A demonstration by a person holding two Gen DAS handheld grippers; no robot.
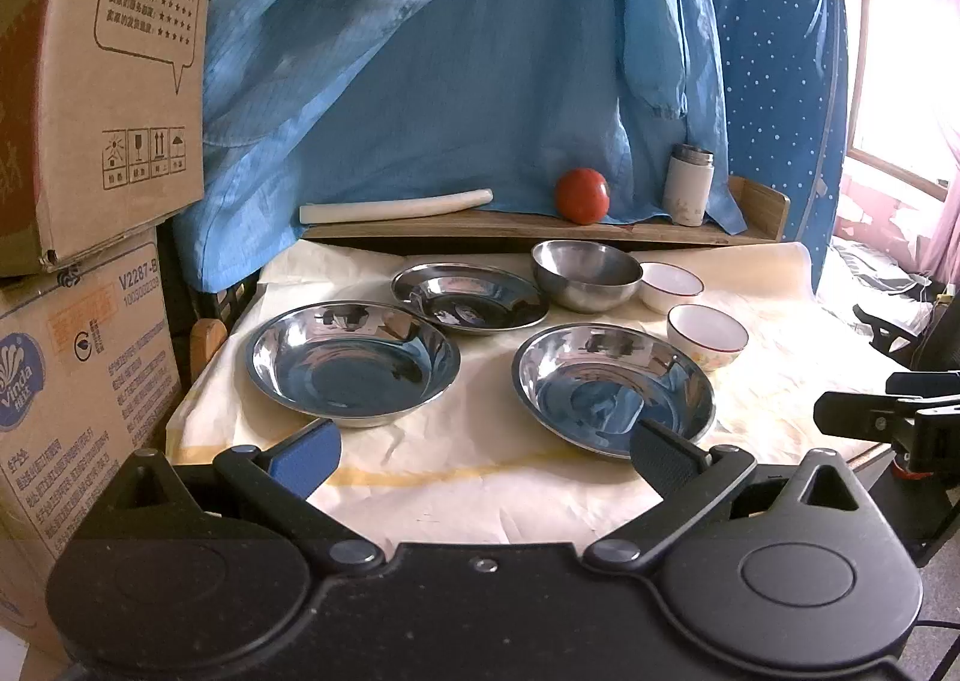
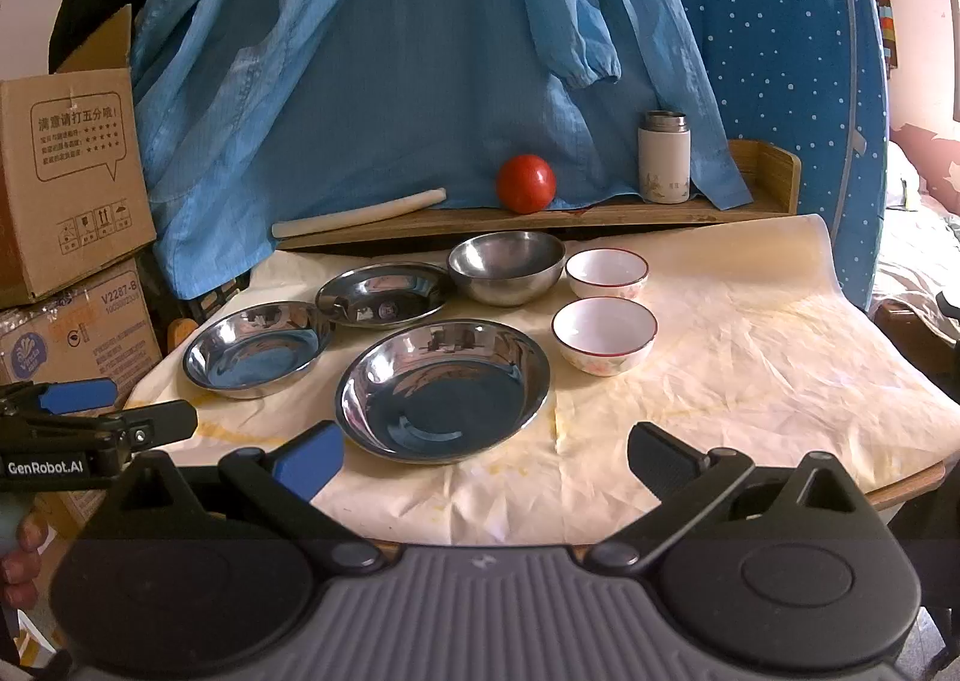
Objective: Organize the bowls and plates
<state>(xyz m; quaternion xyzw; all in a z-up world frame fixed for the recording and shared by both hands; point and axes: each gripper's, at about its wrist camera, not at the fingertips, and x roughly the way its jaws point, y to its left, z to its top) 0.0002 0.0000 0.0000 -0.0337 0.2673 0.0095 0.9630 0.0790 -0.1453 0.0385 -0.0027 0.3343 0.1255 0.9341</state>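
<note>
A blue garment (image 2: 420, 81) hangs across the far side of the scene, with stacked cardboard boxes (image 1: 90, 141) at the far left. In front of it stands a table covered with a creased cream sheet (image 2: 750, 381). A wooden shelf (image 2: 600, 213) runs along the far edge of the table and carries, from left to right, a white rolled item (image 2: 360, 216), a red tomato (image 2: 525, 183) and a white flask with a metal cap (image 2: 663, 156). The tableware lies on the sheet, each piece upright and empty. Three steel plates form a group: the near steel plate (image 2: 443, 390) lies closest to the front edge, the left steel plate (image 2: 257, 348) lies to its left, and the far steel plate (image 2: 384, 294) sits behind both, its rim touching or just overlapping the left plate's rim. A steel bowl (image 2: 507, 267) stands just right of the far steel plate. Two white ceramic bowls with red rims stand at the right of the group: the far ceramic bowl (image 2: 607, 274) beside the steel bowl, and the near ceramic bowl (image 2: 604, 334) directly in front of it, beside the near steel plate. The left gripper (image 1: 483, 450) hangs over the near table edge with its jaws spread wide and nothing between them. The right gripper (image 2: 486, 453) is likewise spread wide and empty, placed to the right of the left gripper, in front of the near steel plate.
</note>
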